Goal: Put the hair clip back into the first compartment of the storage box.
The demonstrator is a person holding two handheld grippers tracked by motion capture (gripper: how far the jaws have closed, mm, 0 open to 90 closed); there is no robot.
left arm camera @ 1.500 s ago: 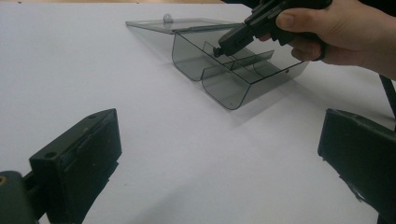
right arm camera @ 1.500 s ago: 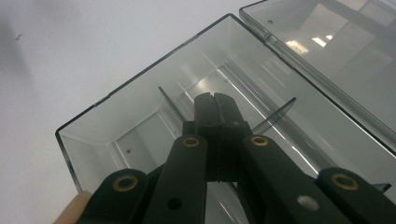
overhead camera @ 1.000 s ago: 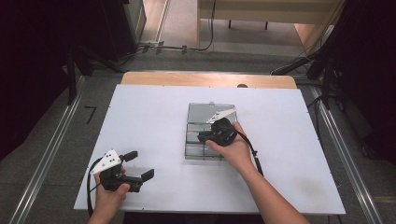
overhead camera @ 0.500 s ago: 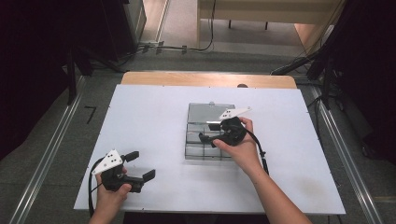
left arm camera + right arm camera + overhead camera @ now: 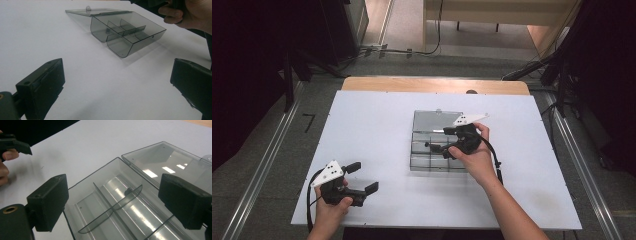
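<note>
At table centre, clear compartment box (image 5: 434, 147) lies with lid (image 5: 437, 120) folded flat behind it. Our right gripper (image 5: 438, 140) hovers over its compartments, jaws just been opening, now spread wide, nothing between. We judge small dark piece (image 5: 128, 191) in tray just released. Left gripper (image 5: 362, 177) parked near front edge, wide open, empty. We should lift right straight up, clear dividers (image 5: 112, 206), avoid nudging box.

Lay bare across the white table (image 5: 372, 130) left and near; blocked only mid-right by the open compartment box (image 5: 432, 145) with raised dividers.
</note>
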